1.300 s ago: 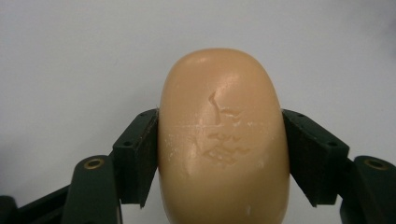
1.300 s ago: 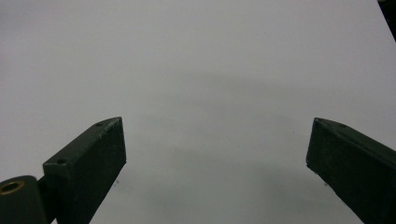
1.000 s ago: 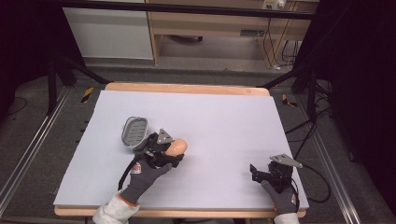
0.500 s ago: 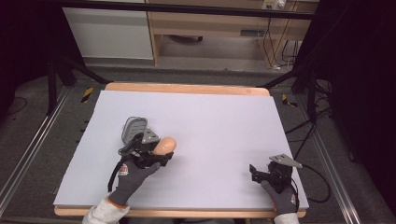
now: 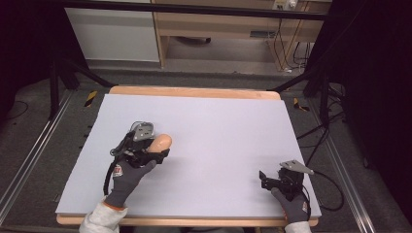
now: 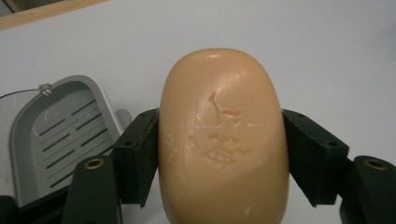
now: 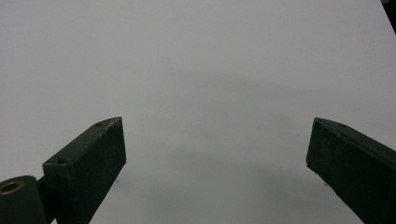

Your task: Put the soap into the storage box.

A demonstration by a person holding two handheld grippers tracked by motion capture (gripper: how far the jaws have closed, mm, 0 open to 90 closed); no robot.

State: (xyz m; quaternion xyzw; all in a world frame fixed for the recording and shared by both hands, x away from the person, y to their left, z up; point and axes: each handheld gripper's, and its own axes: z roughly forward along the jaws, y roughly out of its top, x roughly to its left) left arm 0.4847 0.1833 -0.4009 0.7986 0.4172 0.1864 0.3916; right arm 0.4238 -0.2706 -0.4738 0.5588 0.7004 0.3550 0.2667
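Note:
A tan oval bar of soap (image 6: pixel 222 140) is pinched between the two black jaws of my left gripper (image 6: pixel 219 149), just above the white table top. In the high view the soap (image 5: pixel 163 141) pokes out to the right of the left gripper (image 5: pixel 156 149) at the table's left middle. A grey slotted soap dish (image 6: pixel 58 135) lies just beside the soap in the left gripper view; from above my hand covers it. My right gripper (image 5: pixel 265 178) rests near the front right corner, jaws wide apart with nothing between them (image 7: pixel 215 154).
The white sheet (image 5: pixel 218 126) covers a table with a wooden rim (image 5: pixel 194 92). Cables (image 5: pixel 335 194) trail off the right edge. Dark floor, metal rails and a shelf unit lie beyond the far edge.
My left gripper has carried the soap to the left and a little away from me, so it now hangs over the grey dish. The right gripper has stayed put.

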